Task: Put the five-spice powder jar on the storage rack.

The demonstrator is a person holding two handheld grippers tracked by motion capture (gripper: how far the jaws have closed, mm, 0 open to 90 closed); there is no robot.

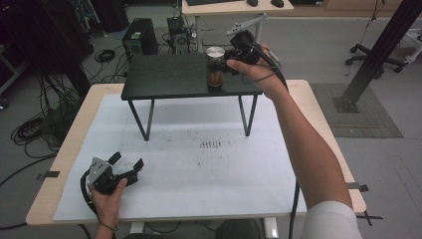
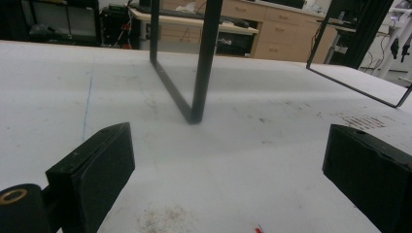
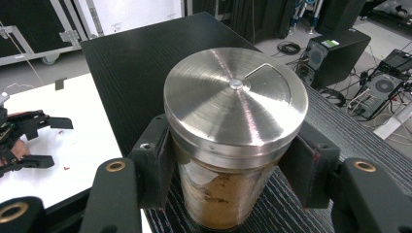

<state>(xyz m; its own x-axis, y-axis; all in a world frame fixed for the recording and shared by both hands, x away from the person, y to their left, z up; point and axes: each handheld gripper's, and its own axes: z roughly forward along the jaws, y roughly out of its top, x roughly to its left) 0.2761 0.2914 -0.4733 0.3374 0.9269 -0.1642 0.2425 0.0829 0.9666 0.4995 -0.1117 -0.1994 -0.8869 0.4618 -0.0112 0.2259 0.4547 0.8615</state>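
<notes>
Clamping the jar (image 3: pixel 228 160), right gripper (image 3: pixel 228 170) reaches forward; left gripper (image 1: pixel 127 164) rests open.

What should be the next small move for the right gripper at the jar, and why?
Probably lift straight up a little. The right gripper has its jaws pressed on both sides of the jar, which stands on the black shelf; the left gripper rests open, far away.

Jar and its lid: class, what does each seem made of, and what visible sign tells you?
Jar: apparently clear glass or plastic; the brown contents show through its glossy wall. Lid: likely brushed steel; silver, with fine circular lines and streaked glare.
</notes>
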